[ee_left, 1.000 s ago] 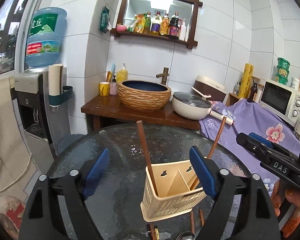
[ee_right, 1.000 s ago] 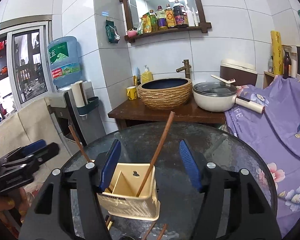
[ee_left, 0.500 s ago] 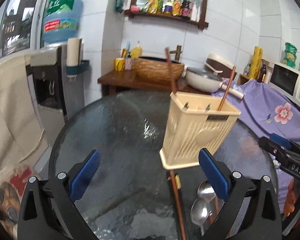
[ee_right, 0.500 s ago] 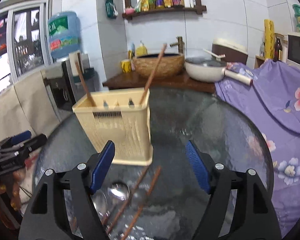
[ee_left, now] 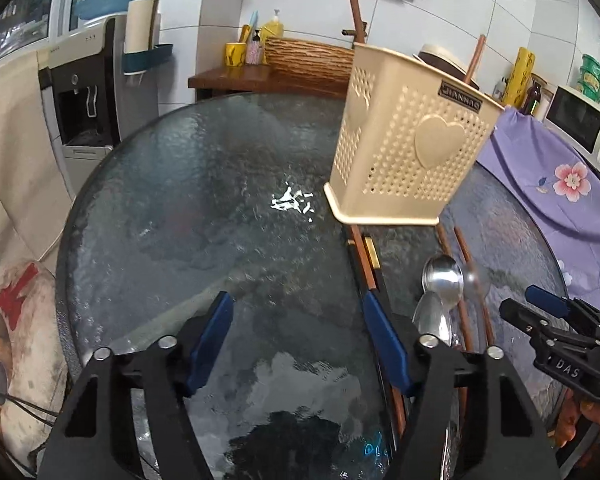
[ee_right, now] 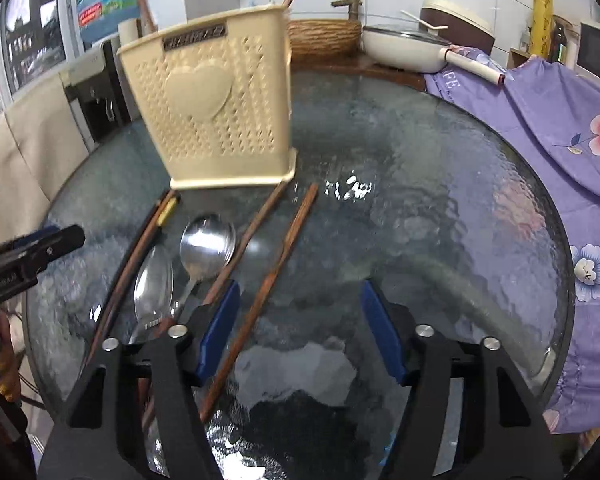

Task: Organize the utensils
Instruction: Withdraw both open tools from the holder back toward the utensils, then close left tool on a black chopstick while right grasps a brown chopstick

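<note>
Approach to loose utensils on glass table (ee_left: 188, 184); best taken one piece at a time, pads square across shaft.

Left gripper (ee_left: 300, 344): jaws just narrowed, open, empty; dark chopstick (ee_left: 365, 258) just beyond right pad.

Spoons (ee_right: 206, 246) between grippers.

Right gripper (ee_right: 300, 326): jaws just narrowed, open, empty; brown chopstick (ee_right: 278, 270) passes inside left pad, untouched.

Holder (ee_right: 216, 100) beyond, two chopsticks already standing inside.

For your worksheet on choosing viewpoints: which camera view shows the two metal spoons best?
The right wrist view: both spoons lie in plain sight on the glass table, bowls and part of the handles visible. In the left wrist view they are partly hidden behind the left tool's finger and blurred.
</note>
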A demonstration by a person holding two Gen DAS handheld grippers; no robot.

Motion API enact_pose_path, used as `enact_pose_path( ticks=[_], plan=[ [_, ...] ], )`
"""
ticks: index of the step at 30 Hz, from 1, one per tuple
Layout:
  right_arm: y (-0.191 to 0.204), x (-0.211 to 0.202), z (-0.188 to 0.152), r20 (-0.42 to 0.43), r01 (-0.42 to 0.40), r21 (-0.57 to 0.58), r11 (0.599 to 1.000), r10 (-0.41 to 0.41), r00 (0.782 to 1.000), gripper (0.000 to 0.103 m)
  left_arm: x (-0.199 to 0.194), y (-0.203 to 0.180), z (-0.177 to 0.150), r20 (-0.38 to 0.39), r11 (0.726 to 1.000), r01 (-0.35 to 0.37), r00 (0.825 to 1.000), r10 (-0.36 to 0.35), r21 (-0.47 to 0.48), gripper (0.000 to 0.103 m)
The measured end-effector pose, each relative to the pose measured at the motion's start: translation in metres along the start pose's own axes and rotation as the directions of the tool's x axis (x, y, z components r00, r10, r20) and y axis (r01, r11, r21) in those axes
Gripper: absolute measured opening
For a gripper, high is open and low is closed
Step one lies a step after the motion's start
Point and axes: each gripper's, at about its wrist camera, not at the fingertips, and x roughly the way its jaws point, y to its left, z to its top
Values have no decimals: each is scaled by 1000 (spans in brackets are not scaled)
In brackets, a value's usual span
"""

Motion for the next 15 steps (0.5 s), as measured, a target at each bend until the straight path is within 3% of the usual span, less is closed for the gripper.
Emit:
enact_pose_path(
  ticks=[5, 15],
  plan=[
    [7, 2, -7, -22, 2, -10, 1000, -2, 1000, 56, 4, -7, -6, -33, 999, 34, 999, -33, 12, 51],
    [10, 4, -10, -50, 11, -9, 1000, -11, 999, 54, 10, -25, -12, -70, 997, 67, 996, -64, 44, 47]
  ],
)
